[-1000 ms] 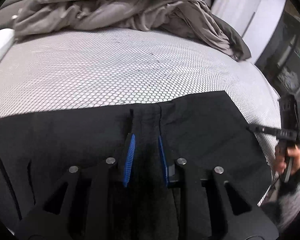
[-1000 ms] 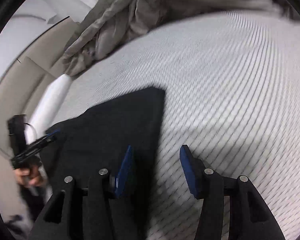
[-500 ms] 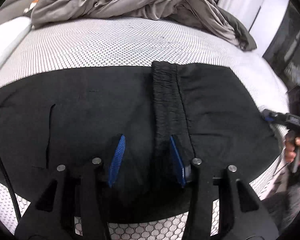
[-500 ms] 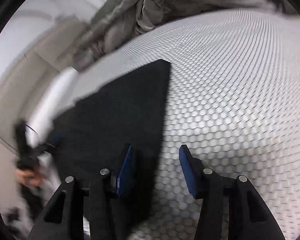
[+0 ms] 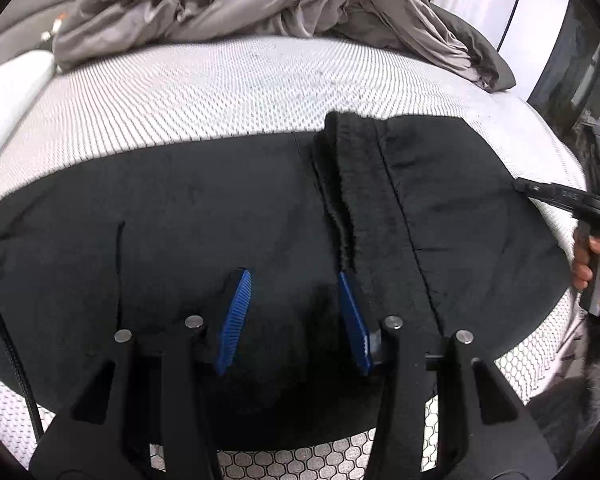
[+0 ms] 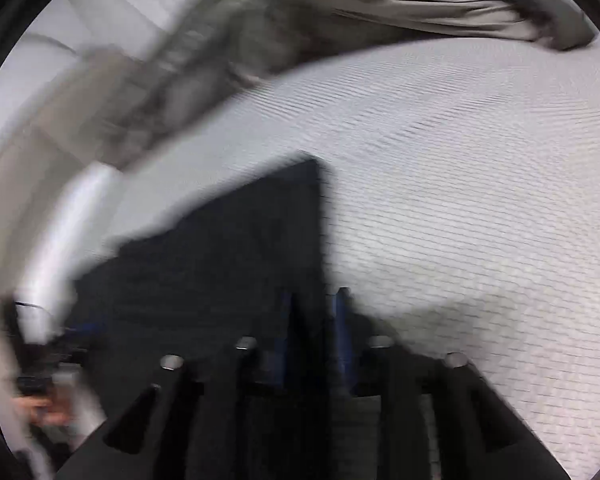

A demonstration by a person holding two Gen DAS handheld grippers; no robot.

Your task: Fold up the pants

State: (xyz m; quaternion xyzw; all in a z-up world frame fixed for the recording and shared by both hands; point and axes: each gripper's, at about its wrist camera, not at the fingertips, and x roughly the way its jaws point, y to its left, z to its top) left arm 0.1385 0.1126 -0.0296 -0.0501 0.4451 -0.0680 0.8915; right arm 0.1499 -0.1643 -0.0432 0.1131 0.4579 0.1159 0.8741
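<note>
Black pants (image 5: 204, 216) lie spread on the white honeycomb mattress (image 5: 228, 84), with a raised waistband ridge (image 5: 340, 184) running toward me. My left gripper (image 5: 296, 314) hovers over the pants just left of that ridge, open, with nothing pinched between its blue pads (image 5: 236, 312). In the blurred right wrist view, my right gripper (image 6: 313, 320) sits at the right edge of the pants (image 6: 220, 264). Its jaws are closing with that edge between them, and a gap still shows. The left wrist view shows the right gripper (image 5: 556, 196) at the pants' right side, held by a hand (image 5: 598, 268).
A crumpled grey blanket (image 5: 260, 4) is heaped along the far side of the mattress. A white pillow (image 5: 8, 88) lies at the far left. Dark furniture (image 5: 588, 80) stands beyond the mattress's right edge. The near mattress edge (image 5: 300, 460) is just below my left gripper.
My left gripper opened, let go of the waistband fold and shifted left and back, so more of the pants shows. My right gripper's jaws narrowed over the pants' right edge.
</note>
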